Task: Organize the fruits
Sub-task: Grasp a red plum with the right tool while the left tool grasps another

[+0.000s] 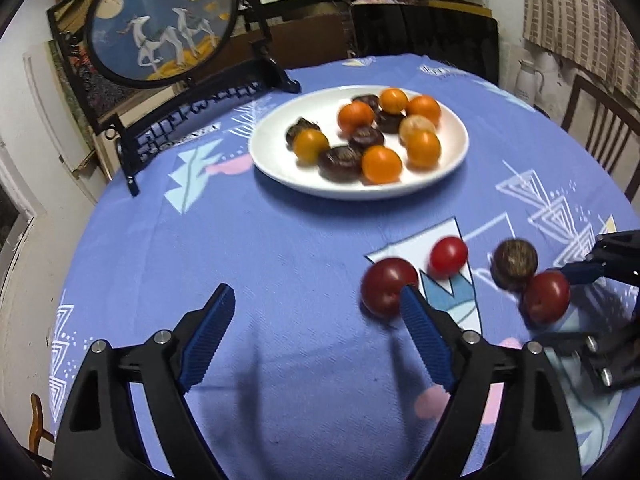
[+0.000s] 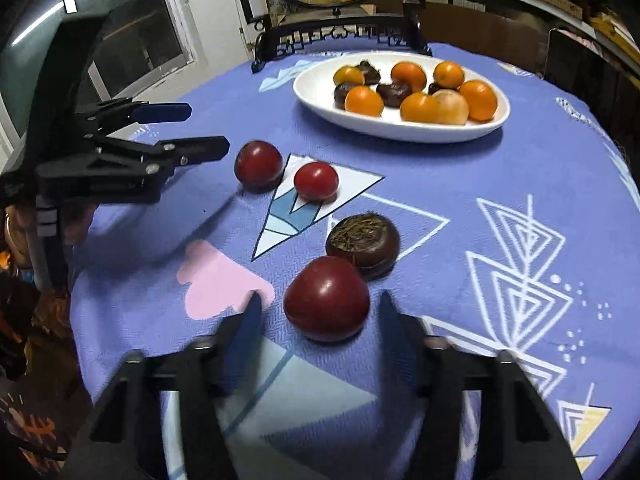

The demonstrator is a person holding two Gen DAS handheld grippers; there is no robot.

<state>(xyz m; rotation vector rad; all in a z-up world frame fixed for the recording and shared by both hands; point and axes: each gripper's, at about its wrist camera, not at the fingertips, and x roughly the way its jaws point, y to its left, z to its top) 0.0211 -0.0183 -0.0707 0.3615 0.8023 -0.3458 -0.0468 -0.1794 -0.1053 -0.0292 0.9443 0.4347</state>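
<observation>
Right gripper (image 2: 320,312), jaws part-open, flanks without touching the near dark-red round tomato (image 2: 327,304) on the blue-clothed tabletop (image 2: 460,184). Left gripper (image 1: 316,308), wide open, empty; its view alone shows another tomato (image 1: 388,286) at its fingertip.

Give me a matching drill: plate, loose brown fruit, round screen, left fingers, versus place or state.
1 plate
2 loose brown fruit
3 round screen
4 left fingers

a open, nothing between
b upright at the far edge, behind the plate
c holds orange fruits
d on the cloth, beside a red fruit

Pairs: 1-c, 2-d, 3-b, 4-a
</observation>
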